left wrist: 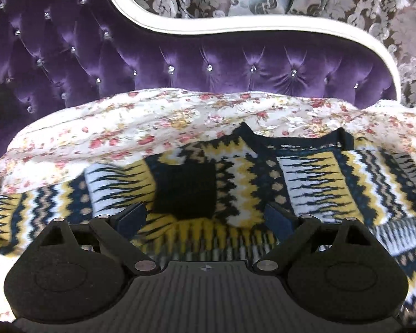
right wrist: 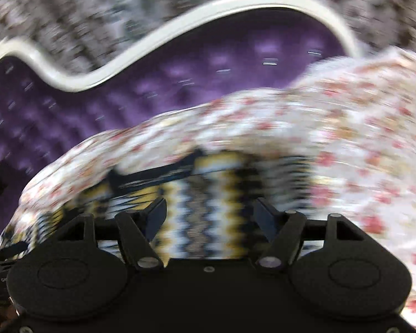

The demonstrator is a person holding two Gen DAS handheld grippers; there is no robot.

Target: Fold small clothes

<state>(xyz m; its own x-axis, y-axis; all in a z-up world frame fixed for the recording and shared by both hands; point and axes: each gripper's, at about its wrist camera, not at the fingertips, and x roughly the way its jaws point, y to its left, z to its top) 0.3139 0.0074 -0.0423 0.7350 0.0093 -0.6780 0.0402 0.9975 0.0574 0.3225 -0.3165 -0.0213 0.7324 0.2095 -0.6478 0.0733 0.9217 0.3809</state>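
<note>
Showing the sweater (left wrist: 235, 177) neckline sharply; right view blurred.

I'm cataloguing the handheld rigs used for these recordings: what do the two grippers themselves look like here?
Both look alike. The left gripper has a matte black body with a ribbed centre plate bearing a small round marker, two rounded disc housings, black linkage bars with silver pivot pins, and flat dark blue finger pads. The right gripper matches, though blurred. No cables, hands or sleeves are visible.
</note>
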